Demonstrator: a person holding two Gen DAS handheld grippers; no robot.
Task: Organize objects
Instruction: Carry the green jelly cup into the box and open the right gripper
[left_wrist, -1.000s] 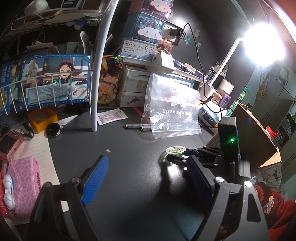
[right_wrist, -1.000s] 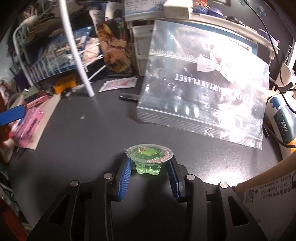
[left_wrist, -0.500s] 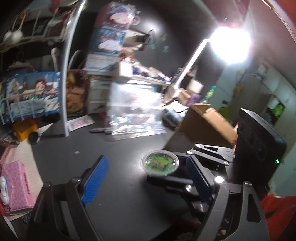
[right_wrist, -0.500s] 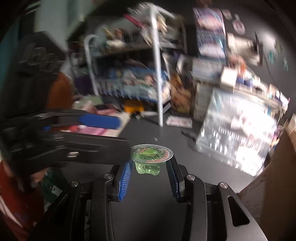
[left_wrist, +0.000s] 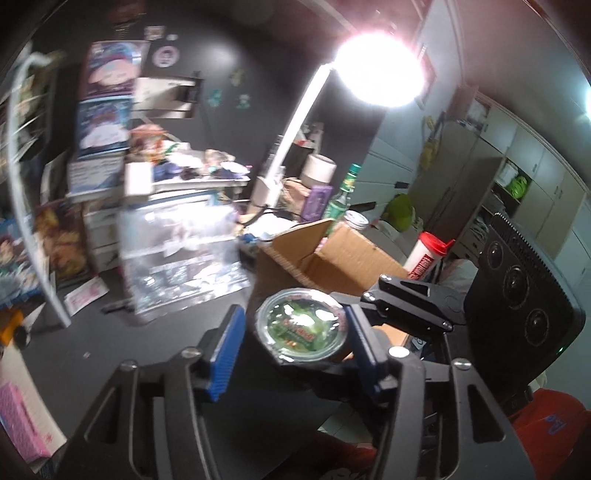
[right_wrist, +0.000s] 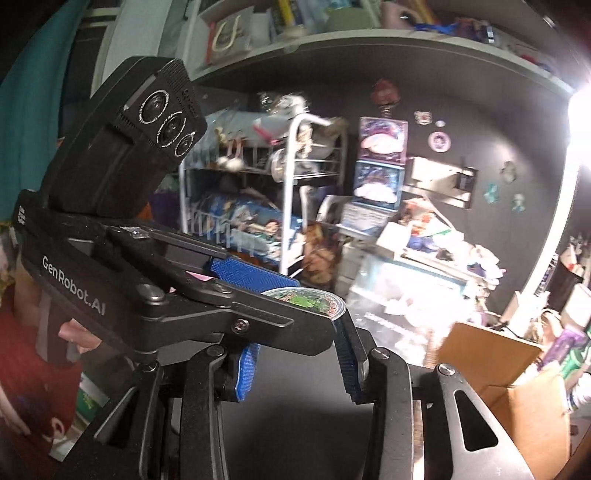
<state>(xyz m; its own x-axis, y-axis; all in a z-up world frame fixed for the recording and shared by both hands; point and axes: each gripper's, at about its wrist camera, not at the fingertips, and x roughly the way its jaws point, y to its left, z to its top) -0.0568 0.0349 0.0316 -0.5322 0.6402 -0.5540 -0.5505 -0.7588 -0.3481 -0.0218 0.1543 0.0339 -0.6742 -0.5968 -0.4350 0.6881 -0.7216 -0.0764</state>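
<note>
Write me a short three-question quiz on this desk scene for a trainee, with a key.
1. Multiple choice: what is clamped in the right hand-held gripper?
A. a pen
B. a jelly cup with green filling
C. a roll of tape

2. True or false: the cardboard box behind the cup has its flaps taped shut.

3. Short answer: what colour is the cap of the white bottle that stands on the far side of the box?

Key: 1 B. 2 False, the flaps stand open. 3 Red.
</note>
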